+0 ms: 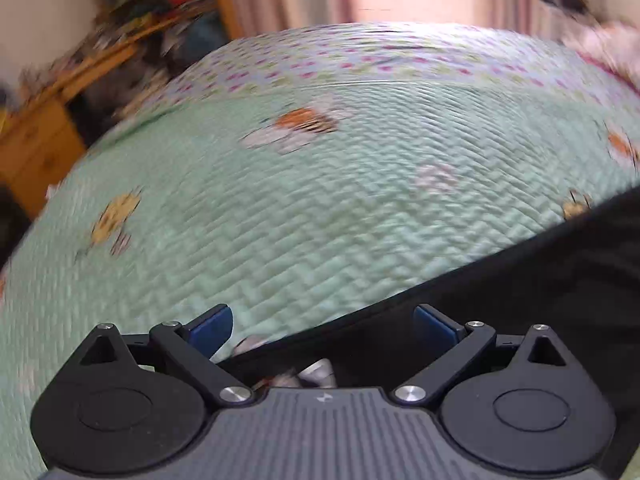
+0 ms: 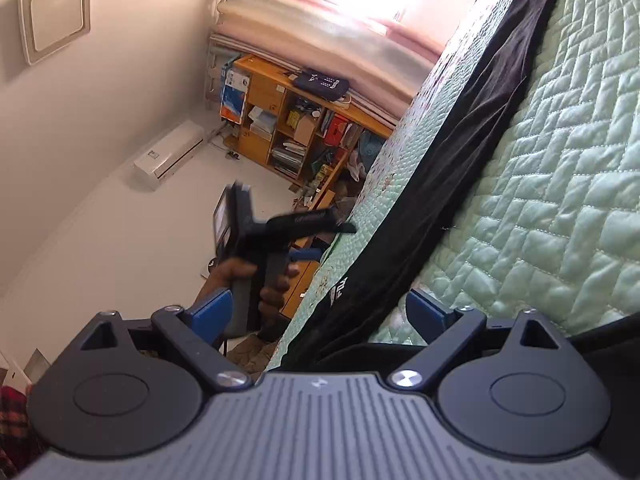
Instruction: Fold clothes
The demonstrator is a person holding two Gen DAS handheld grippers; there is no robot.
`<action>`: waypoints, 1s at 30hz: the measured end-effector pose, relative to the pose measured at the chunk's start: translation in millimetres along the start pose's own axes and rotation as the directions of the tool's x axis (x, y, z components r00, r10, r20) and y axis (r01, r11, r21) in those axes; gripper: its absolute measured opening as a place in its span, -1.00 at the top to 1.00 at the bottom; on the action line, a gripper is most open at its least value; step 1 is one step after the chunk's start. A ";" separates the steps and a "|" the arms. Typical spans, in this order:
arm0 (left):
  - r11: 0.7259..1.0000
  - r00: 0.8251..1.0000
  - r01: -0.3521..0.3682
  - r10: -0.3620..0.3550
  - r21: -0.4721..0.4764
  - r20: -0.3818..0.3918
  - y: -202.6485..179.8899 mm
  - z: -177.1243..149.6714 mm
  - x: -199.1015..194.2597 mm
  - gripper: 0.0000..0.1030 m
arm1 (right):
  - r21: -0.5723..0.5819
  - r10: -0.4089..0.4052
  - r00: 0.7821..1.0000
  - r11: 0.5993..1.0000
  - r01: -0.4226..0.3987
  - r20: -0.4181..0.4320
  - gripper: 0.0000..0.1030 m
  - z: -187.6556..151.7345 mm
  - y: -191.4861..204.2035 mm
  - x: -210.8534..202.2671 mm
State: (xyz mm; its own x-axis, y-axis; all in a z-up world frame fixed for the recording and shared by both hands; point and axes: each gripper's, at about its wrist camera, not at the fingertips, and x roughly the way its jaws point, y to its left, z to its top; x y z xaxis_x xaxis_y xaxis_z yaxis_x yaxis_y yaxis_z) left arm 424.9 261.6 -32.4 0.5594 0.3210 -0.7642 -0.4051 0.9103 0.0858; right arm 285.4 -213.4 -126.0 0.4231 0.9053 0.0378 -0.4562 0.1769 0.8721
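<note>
A black garment (image 1: 520, 288) lies on the mint green quilted bedspread (image 1: 320, 200), its edge running slantwise under my left gripper (image 1: 323, 330). That gripper is open, blue pads wide apart, with the cloth edge below the gap and nothing pinched. The right wrist view is rolled sideways: the black garment (image 2: 460, 168) stretches as a long band along the bedspread (image 2: 560, 160). My right gripper (image 2: 320, 314) is open wide, the garment's near end lying between its pads untouched. A hand (image 2: 240, 276) holds the left gripper (image 2: 332, 242) at the bed's edge.
A wooden bookshelf (image 2: 296, 120) full of books and boxes stands past the bed, also blurred at the upper left of the left wrist view. Pink curtains (image 2: 320, 12) cover a bright window. A floral sheet border (image 1: 360, 64) edges the quilt. An air conditioner unit (image 2: 168, 152) hangs on the wall.
</note>
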 end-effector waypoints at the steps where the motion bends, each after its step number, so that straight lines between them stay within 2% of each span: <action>1: 0.999 1.000 0.011 -0.011 -0.047 -0.004 19.4 -4.9 -5.5 -0.89 | 0.001 0.000 1.000 1.000 0.000 0.001 -0.82 0.5 -1.4 1.8; 4: 0.992 1.000 -0.018 0.017 -0.127 -0.007 68.3 -23.7 -21.4 -0.90 | 0.011 0.007 1.000 1.000 -0.007 0.007 -0.82 1.5 -6.6 4.1; 6: 0.992 0.999 -0.044 0.043 -0.122 -0.012 86.7 -37.2 -29.3 -0.91 | 0.023 0.017 1.000 1.000 -0.017 0.013 -0.82 2.1 -12.3 6.2; 8: 0.997 0.997 -0.069 0.068 -0.031 -0.028 88.3 -50.8 -33.6 -0.91 | 0.032 0.023 1.000 0.999 -0.024 0.018 -0.82 2.6 -16.2 7.4; 10: 0.983 0.987 -0.151 0.156 0.105 -0.041 79.7 -66.0 -33.8 -0.92 | 0.032 0.022 1.000 0.999 -0.023 0.019 -0.82 2.4 -16.3 10.3; 11: 0.971 0.979 -0.195 0.202 0.138 -0.040 80.4 -73.3 -33.7 -0.93 | 0.031 0.022 1.000 0.999 -0.022 0.019 -0.82 1.7 -15.5 10.3; 13: 0.966 0.972 -0.223 0.231 0.130 -0.047 95.6 -84.6 -33.6 -0.93 | 0.029 0.019 1.000 0.999 -0.020 0.018 -0.82 1.6 -15.4 10.9; 15: 0.972 0.974 -0.211 0.218 0.108 -0.065 108.8 -95.9 -32.4 -0.94 | 0.014 0.006 1.000 1.000 -0.006 0.012 -0.82 1.3 -12.8 12.3; 17: 0.972 0.978 -0.189 0.199 0.139 -0.063 109.6 -108.2 -33.1 -0.91 | -0.003 -0.010 1.000 1.000 0.010 0.005 -0.82 0.7 -10.3 13.5; 20: 0.969 0.984 -0.177 0.180 0.172 -0.002 98.4 -121.1 -49.9 -0.89 | -0.015 -0.022 1.000 1.000 0.022 0.000 -0.82 -0.3 -8.9 13.9; 22: 0.979 0.994 -0.107 0.106 0.172 0.015 90.8 -126.3 -61.7 -0.89 | -0.013 -0.023 1.000 1.000 0.023 0.002 -0.81 -0.4 -9.9 13.9; 24: 0.984 0.999 -0.035 0.030 0.174 0.032 83.2 -131.6 -73.4 -0.90 | -0.018 -0.031 1.000 0.999 0.031 0.000 -0.81 -0.5 -9.8 14.4; 25: 0.984 0.999 -0.020 0.015 0.176 0.030 80.9 -134.1 -73.0 -0.89 | -0.023 -0.036 0.999 0.999 0.036 -0.002 -0.81 -0.7 -9.4 14.9; 28: 0.982 0.999 -0.048 0.050 0.183 -0.007 79.0 -141.2 -48.9 -0.85 | -0.035 -0.051 0.999 0.998 0.051 -0.006 -0.80 -1.1 -8.6 16.0; 30: 0.982 0.998 -0.059 0.065 0.182 -0.025 79.6 -144.9 -35.8 -0.98 | -0.036 -0.055 0.998 0.998 0.055 -0.006 -0.79 -1.2 -8.4 16.6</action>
State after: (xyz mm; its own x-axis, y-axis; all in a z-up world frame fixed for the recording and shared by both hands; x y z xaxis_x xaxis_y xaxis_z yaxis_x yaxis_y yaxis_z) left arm 267.9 284.6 -90.9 0.5139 0.3728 -0.7726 -0.2994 0.9219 0.2458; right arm 295.4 -199.4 -133.3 0.4432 0.8963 -0.0132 -0.4602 0.2401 0.8547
